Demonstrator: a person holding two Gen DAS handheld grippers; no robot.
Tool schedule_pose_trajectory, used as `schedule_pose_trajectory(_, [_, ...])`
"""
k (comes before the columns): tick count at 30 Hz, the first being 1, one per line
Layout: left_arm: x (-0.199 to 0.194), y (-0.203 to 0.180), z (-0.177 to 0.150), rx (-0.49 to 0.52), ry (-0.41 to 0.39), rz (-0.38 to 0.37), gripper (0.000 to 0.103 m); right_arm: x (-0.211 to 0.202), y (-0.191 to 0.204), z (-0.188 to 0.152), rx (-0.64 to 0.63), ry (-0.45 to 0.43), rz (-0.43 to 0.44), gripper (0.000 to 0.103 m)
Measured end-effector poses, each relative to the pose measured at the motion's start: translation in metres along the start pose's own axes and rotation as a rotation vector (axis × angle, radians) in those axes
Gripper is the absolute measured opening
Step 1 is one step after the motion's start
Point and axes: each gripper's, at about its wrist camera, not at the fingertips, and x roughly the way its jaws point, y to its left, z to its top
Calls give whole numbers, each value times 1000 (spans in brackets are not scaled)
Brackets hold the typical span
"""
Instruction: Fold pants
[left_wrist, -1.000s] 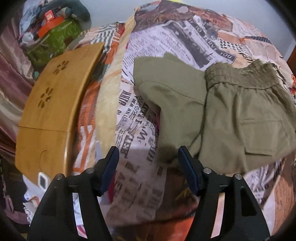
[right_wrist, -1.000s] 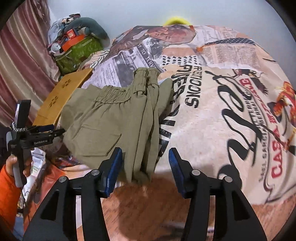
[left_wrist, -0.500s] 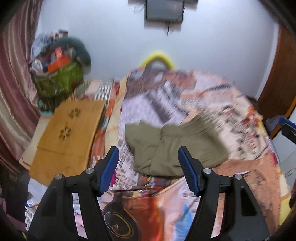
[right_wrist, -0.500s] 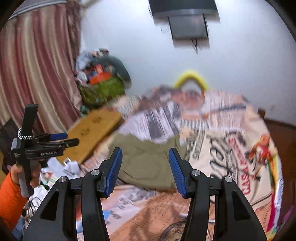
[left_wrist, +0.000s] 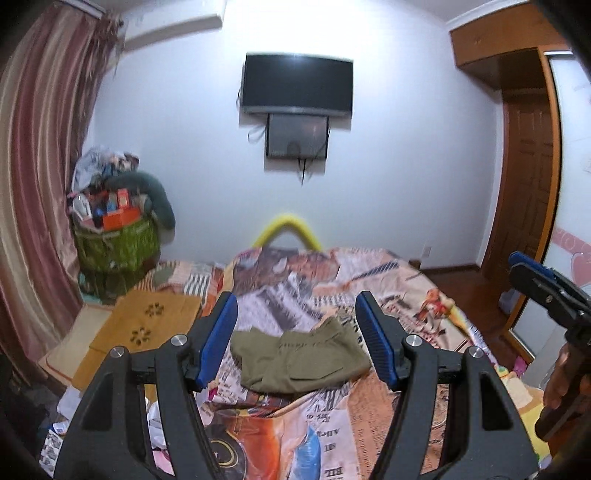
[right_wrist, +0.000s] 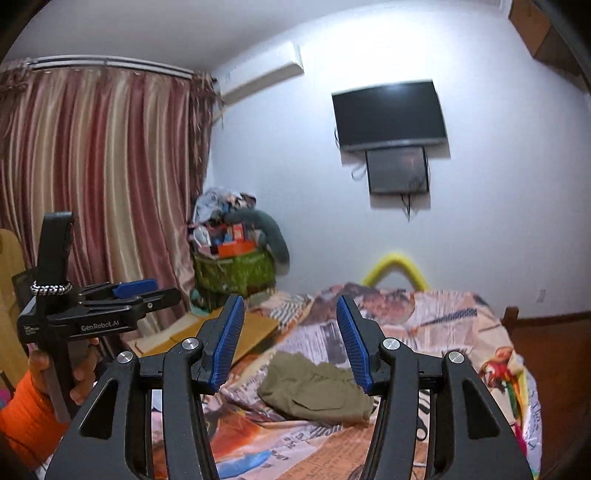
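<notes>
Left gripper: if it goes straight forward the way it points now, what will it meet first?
Probably the folded pants on the bed. They lie between the open fingers of the left gripper, with nothing in front of them, though depth is hard to judge.

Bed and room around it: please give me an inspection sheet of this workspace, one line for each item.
Surface: bed covered with a newspaper-print sheet.
Job's things: olive pants lie folded in a compact bundle near the bed's front edge, touched by neither gripper.
Clutter: wooden board at the bed's left; green basket heaped with boxes and cloth.
Grippers: left gripper and right gripper both open, held up and away from the pants.
Cables: wires hang below the wall TV.
Surroundings: striped curtain, wooden door, yellow foam arch behind the bed.
</notes>
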Motion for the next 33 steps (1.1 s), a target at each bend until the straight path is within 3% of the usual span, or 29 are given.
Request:
schedule_pose_trajectory(5, [-41, -22, -9, 46, -107, 16, 68, -19, 11, -2, 2, -47, -10, 48])
schedule_pose_trajectory(10, [-62, -38, -21, 64, -147, 19, 78, -28, 21, -6, -18, -68, -52, 50])
schedule_pose_trajectory(17, [-73, -41, -30, 48, -154, -13, 97, -33, 24, -9, -19, -82, -114, 89])
schedule_pose_trajectory(20, [-75, -41, -32, 39, -163, -4, 102, -35, 22, -8, -17, -83, -127, 101])
schedule_pose_trajectory(33, [-72, -35, -38, 26, -150, -6, 103, -39, 20, -16, -5, -66, -157, 103])
